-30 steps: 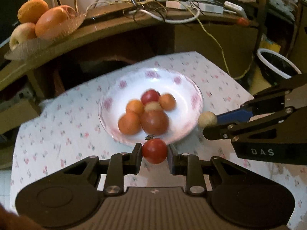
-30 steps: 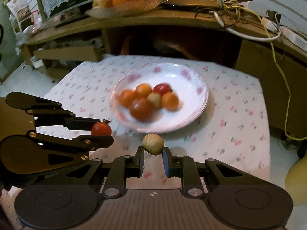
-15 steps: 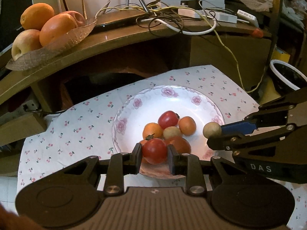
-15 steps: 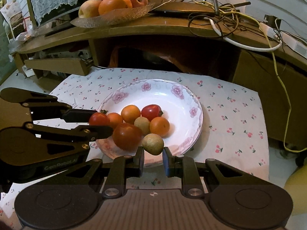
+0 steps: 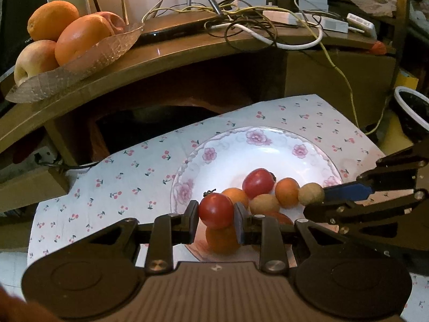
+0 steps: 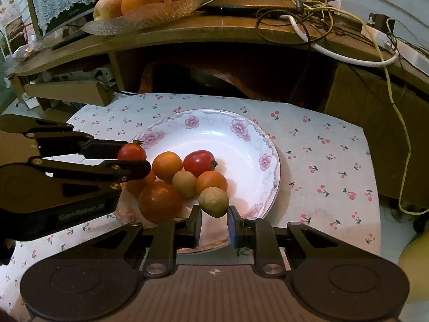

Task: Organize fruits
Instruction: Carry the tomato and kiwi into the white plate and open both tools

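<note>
A white floral plate (image 5: 268,145) (image 6: 241,139) on the cherry-print cloth holds several small red, orange and tan fruits (image 6: 167,165). My left gripper (image 5: 216,214) is shut on a small red tomato (image 5: 216,210) (image 6: 131,152), held above the plate's near left part. My right gripper (image 6: 214,216) is shut on a small tan round fruit (image 6: 214,201) (image 5: 311,193) over the plate's near right edge. Each gripper shows from the side in the other wrist view.
A wooden desk (image 5: 171,53) rises behind the cloth, carrying a glass dish of oranges and apples (image 5: 67,40) (image 6: 144,0) and a tangle of cables (image 5: 254,26). A dark opening lies under the desk. A white-rimmed bin (image 5: 413,107) stands at the right.
Both grippers have moved forward with their fruits, from short of the plate's near rim to over the plate. Their grips have not changed.
</note>
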A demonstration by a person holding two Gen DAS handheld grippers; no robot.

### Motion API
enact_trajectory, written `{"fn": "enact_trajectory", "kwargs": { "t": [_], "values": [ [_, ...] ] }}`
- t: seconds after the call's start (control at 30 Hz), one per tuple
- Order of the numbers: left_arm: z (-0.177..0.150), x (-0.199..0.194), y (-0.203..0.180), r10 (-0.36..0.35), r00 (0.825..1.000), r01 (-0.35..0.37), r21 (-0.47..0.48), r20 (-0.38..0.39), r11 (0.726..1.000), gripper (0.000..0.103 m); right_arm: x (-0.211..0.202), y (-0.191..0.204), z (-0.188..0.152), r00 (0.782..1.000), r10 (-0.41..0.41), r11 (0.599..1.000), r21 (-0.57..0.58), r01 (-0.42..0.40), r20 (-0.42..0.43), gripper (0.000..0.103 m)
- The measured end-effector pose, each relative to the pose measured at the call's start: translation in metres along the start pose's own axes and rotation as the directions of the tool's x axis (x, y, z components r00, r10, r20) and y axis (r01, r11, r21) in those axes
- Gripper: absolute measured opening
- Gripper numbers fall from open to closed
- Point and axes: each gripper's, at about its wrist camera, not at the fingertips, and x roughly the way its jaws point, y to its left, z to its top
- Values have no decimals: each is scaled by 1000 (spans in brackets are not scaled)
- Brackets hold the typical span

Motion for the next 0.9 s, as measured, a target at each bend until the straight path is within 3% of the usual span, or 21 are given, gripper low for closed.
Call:
{"fn": "enact_trajectory", "kwargs": {
  "t": [0.9],
  "values": [
    [9, 1, 15, 19, 999, -16, -63, 41, 998, 35, -2, -9, 2, 999, -17, 998, 53, 15, 33, 29]
  ]
}}
